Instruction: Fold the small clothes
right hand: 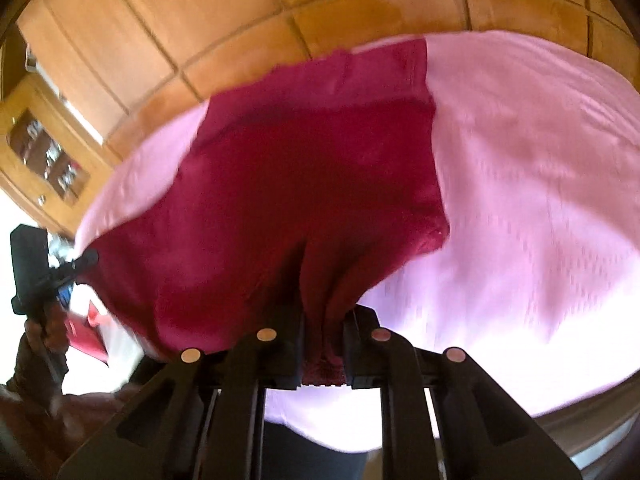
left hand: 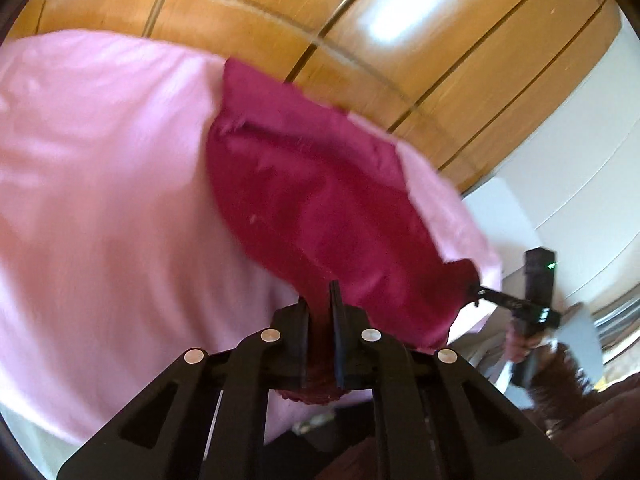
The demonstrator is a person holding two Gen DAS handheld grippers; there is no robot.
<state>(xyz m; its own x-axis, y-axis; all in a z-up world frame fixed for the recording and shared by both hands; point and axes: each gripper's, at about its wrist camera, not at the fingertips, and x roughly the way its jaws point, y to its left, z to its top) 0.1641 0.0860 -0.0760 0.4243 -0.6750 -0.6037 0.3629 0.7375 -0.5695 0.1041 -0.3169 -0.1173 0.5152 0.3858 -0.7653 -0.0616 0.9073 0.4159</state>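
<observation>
**Both corners pinched, ready to fold**

Black jaws right under each lens are clamped on the near hem. Biggest thing around is the pink sheet, my soft work surface. On it lies the dark red garment, spread toward 12 o'clock. Left gripper bites one corner, right gripper the other, at 3 o'clock from the left, so the hem should lift evenly, I reckon.

Crimson garment on plain pink sheet; orange-brown wooden cabinets
</observation>
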